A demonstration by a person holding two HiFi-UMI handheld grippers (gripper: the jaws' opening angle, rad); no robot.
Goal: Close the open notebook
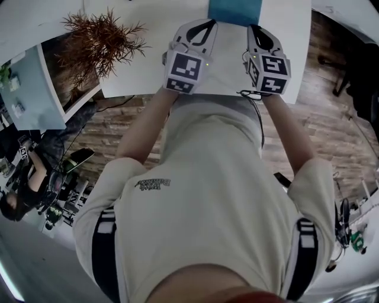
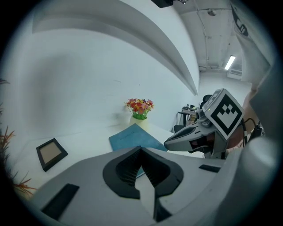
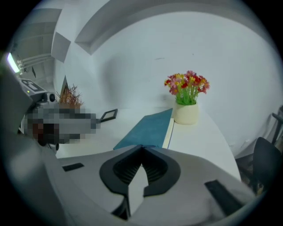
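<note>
The blue notebook (image 1: 234, 10) lies flat on the white table (image 1: 142, 65) with its cover facing up. In the right gripper view the notebook (image 3: 150, 128) shows a strip of white page edges along its right side. It lies just beyond both grippers. My left gripper (image 1: 203, 23) is shut with nothing between its jaws, and the notebook (image 2: 132, 137) sits past its tips. My right gripper (image 1: 258, 29) is shut and empty too, beside the left one near the table's front edge. The right gripper (image 2: 199, 134) also shows in the left gripper view.
A white vase of flowers (image 3: 186, 103) stands behind the notebook near the wall. A small dark picture frame (image 2: 51, 153) lies on the table to the left. A dried brown plant (image 1: 100, 41) stands at the table's left corner. A dark chair (image 3: 265, 163) is off to the right.
</note>
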